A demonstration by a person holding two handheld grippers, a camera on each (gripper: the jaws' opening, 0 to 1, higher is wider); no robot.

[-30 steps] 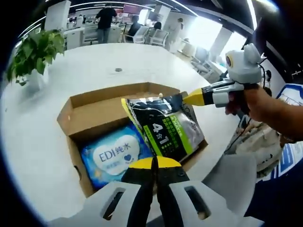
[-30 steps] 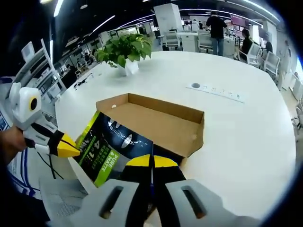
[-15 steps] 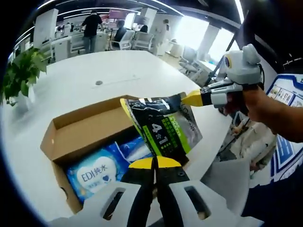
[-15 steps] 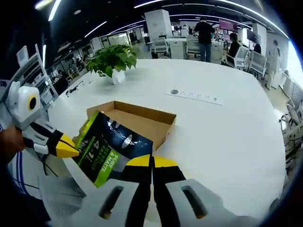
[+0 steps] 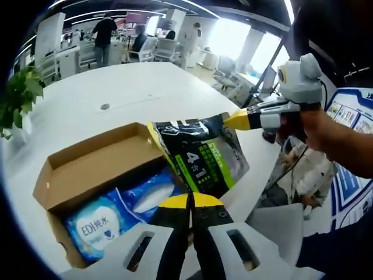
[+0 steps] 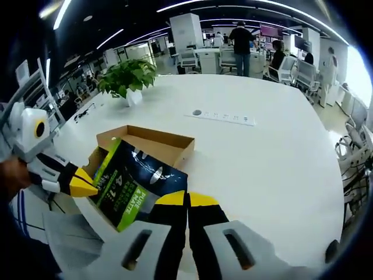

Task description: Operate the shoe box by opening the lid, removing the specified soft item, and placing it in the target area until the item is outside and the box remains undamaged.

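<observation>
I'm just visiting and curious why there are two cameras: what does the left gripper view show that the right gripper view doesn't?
The left gripper view looks into the cardboard box, showing a blue wipes pack inside. The right gripper view shows a white power strip on the white table. Both show the black-and-green pouch, pinched at opposite edges by the left gripper and right gripper, plus a potted plant.

The black-and-green pouch hides part of the blue wipes pack and the box's inside.
</observation>
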